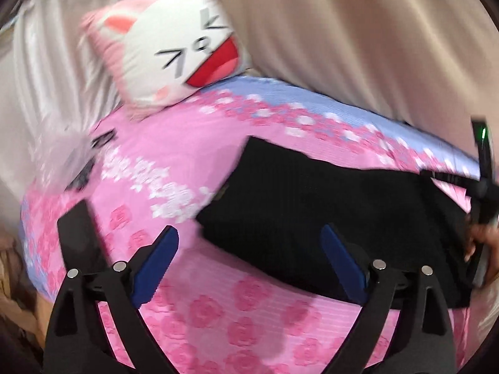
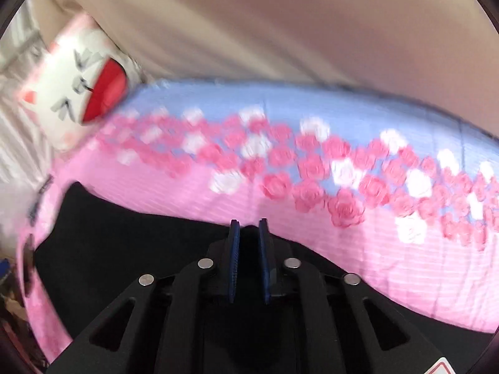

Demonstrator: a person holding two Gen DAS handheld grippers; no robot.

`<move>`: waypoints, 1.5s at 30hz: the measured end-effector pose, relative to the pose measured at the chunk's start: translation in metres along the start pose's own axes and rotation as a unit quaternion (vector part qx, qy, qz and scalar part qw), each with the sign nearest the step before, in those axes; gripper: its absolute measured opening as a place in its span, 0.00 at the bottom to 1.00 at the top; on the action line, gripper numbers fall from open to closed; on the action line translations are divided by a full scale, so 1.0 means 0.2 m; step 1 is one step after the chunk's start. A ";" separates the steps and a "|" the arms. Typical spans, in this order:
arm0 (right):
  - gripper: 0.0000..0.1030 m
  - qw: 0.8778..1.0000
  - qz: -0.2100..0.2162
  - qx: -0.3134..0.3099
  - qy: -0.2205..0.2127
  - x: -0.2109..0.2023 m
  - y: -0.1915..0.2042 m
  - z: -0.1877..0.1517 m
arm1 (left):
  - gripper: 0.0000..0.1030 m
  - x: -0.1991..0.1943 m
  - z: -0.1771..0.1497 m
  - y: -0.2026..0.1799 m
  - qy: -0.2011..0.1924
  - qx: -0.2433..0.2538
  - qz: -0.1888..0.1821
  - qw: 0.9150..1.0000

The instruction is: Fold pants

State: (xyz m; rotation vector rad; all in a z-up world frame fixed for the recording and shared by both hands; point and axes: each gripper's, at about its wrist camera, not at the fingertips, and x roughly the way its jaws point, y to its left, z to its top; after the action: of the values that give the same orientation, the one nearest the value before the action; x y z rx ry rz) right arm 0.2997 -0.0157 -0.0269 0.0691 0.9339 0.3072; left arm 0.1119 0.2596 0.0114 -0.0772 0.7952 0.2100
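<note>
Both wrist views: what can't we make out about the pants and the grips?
- Left wrist view: black pants run behind the left hand-held gripper; near edge hidden.
- Right wrist view: right hand-held gripper shut at the pants' edge; pinched cloth unclear, black on black.
- Fold layers: blurred in both.

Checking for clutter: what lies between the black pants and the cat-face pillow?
Only bare pink floral bedsheet separates the black pants from the white cat-face pillow, clearest in the left wrist view.

Beige curtains (image 1: 358,40) hang behind the floral bed (image 1: 243,305).
</note>
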 end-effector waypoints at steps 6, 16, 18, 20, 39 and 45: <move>0.09 0.998 -0.055 -0.021 0.020 -0.01 -0.12 -0.17 | 0.92 0.09 -0.04 -0.45 0.006 0.099 -0.012 0.995; 0.18 0.994 -0.095 0.044 -0.001 -0.53 -0.43 -0.72 | 0.92 0.09 -0.19 -0.97 0.004 0.177 -0.026 0.984; 0.19 0.992 -0.094 0.076 -0.021 -0.65 -0.52 -0.80 | 0.92 0.08 -0.21 -1.05 -0.001 0.189 -0.014 0.982; 0.18 0.988 -0.133 0.077 -0.005 -0.69 -0.61 -0.89 | 0.92 0.06 -0.23 -1.12 -0.005 0.201 -0.009 0.980; 0.20 0.939 -0.226 0.238 -0.104 -1.34 -1.43 -1.32 | 0.95 -0.04 -0.44 -1.64 0.007 0.275 0.004 0.961; 0.12 0.900 -0.305 0.307 -0.051 -1.42 -1.94 -1.46 | 0.95 -0.01 -0.54 -1.77 0.027 0.303 0.001 0.952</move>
State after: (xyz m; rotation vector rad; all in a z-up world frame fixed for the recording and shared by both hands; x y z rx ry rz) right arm -0.0014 -0.4897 -0.0540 0.3596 0.8710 -0.5798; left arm 0.1113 -0.1026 -0.0661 0.5007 0.8845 -0.0429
